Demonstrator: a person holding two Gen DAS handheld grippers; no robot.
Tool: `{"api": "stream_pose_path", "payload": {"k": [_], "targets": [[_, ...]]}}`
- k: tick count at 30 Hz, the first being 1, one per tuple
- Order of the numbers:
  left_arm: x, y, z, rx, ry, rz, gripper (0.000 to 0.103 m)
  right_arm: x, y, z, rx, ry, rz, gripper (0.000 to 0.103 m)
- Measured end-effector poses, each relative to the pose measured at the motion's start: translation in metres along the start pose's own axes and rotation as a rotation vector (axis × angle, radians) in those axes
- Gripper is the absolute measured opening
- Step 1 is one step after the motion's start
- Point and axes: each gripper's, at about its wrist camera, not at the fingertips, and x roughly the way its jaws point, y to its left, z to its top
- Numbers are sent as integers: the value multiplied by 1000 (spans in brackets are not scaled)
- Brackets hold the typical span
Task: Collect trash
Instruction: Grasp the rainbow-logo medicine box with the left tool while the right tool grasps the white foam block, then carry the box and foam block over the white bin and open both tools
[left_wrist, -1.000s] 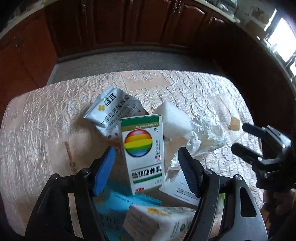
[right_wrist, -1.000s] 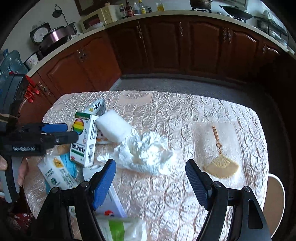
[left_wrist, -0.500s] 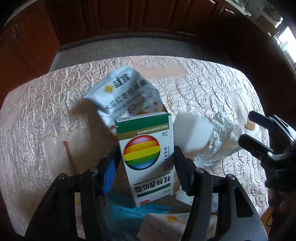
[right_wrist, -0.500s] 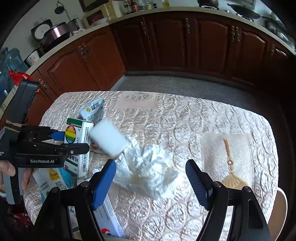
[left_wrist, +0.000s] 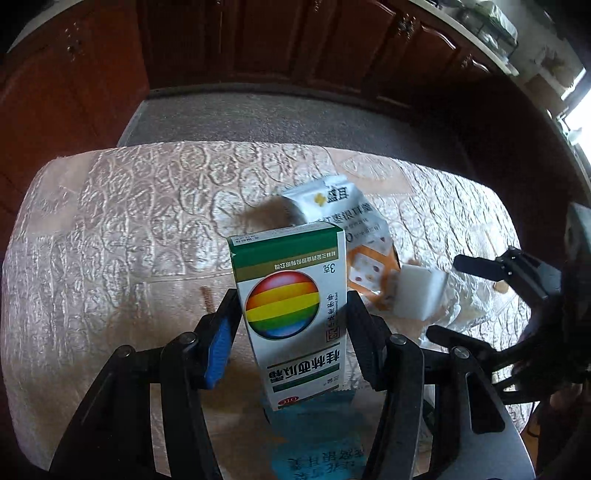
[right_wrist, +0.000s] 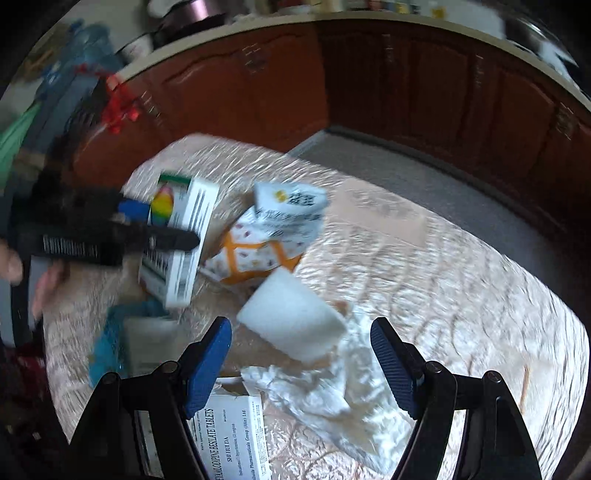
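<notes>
My left gripper (left_wrist: 291, 328) is shut on a white and green medicine box (left_wrist: 288, 266) with a rainbow ball on its front. It holds the box upright, just above the table. The right wrist view shows the same box (right_wrist: 188, 236) in the left gripper (right_wrist: 155, 229) at the left. My right gripper (right_wrist: 301, 328) stands open over a white foam block (right_wrist: 291, 317), with nothing pressed between its pads. A crumpled white tissue (right_wrist: 332, 387) lies under and beside the block. Behind them lie a white pouch (right_wrist: 288, 206) and an orange patterned packet (right_wrist: 251, 254).
A tablets box (right_wrist: 232, 435) lies under the right gripper's left finger, and a blue pack (right_wrist: 107, 339) lies at the table's near left. The table has an embossed cream cloth (left_wrist: 110, 240). Dark wooden cabinets (right_wrist: 406, 81) line the room beyond a grey floor.
The left jaws have closed on the rainbow box and carried it leftward. The right gripper has rolled and moved left, from over the tissue to over the foam block.
</notes>
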Motion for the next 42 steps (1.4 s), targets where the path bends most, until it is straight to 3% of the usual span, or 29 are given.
{"api": "stream_pose_path", "payload": {"k": [3,6,11,18,25,32,42], "targets": [[-2,1,0,-7,-6,-4,55,12,1,3,-22,4,-7,74],[-3,-3,-2,-6,-13,-9,55,21,2,3,-24,13,-4,51],[-13,-9,-2,-6,-36,-23,55,4,5,-6,18,-34,3,38],[-40,-25,-1,7,-86,-49,55,-47,-8,-24,172,-148,64,37],[-61,-69,1,74,-118,-90,55,-96,-8,-50,234,-233,33,37],[-61,-150,-10,187,-116,-146,55,-145,-29,-89,307,-270,-46,37],[-36,-270,-42,357,-68,-226,55,-214,-76,-189,474,-303,-196,37]]}}
